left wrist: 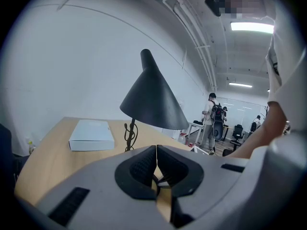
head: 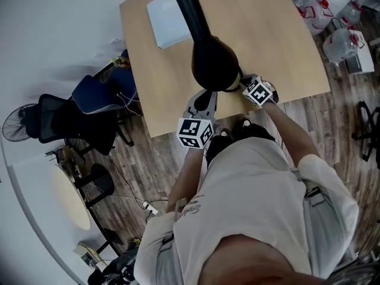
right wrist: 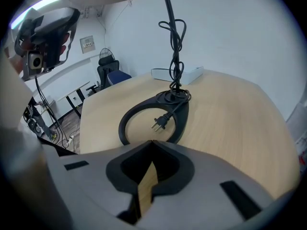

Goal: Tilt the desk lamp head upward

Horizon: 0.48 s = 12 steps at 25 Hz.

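The desk lamp has a black cone-shaped head [head: 214, 61] on a thin stem and a ring-shaped base [right wrist: 153, 119], standing near the front edge of the wooden desk [head: 285, 40]. Its cord [right wrist: 173, 37] is wound round the stem, and the plug [right wrist: 160, 122] lies inside the ring. In the left gripper view the head [left wrist: 153, 97] slopes down toward the right. My left gripper [head: 203, 100] [left wrist: 156, 150] is shut and empty, just in front of the lamp. The right gripper [head: 242, 83] [right wrist: 152, 145] is shut too, low beside the base, under the shade's rim.
A flat white box [head: 169, 19] [left wrist: 92, 135] lies on the desk behind the lamp. Office chairs [head: 95, 97] and a fan [head: 15, 123] stand left of the desk, water bottles [head: 338, 40] on the floor to the right. People [left wrist: 211, 121] stand far off.
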### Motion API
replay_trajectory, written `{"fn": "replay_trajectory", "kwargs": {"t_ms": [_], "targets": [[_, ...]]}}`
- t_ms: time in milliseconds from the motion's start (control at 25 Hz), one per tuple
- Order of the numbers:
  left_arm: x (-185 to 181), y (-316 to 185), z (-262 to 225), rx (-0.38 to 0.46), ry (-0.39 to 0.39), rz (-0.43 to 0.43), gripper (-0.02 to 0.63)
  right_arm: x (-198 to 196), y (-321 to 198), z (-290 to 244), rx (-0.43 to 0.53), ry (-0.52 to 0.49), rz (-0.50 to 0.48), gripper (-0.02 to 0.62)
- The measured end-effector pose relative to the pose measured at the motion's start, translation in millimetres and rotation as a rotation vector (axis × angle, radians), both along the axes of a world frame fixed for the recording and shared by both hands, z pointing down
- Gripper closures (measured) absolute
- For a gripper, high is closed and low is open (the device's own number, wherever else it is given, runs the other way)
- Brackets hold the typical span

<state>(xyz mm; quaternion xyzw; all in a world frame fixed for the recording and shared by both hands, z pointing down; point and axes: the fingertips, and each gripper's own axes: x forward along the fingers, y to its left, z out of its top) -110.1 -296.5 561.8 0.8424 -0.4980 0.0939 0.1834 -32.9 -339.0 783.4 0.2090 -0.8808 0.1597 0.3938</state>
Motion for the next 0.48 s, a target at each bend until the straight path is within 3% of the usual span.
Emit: {"fn": "replay_trajectory", "kwargs": {"t_ms": [320,480], "targets": [[2.9,-3.2,-8.9,0.031,0.040,0.015,0.589,-7.5,1.8,1.3,0.007,0.081,0.021,0.600],[10.8,-0.2,-16.2,0.064,0.068,0.025,0.589,-4.8,1.6,2.4,0.015,0.072,0.046,0.600]]}}
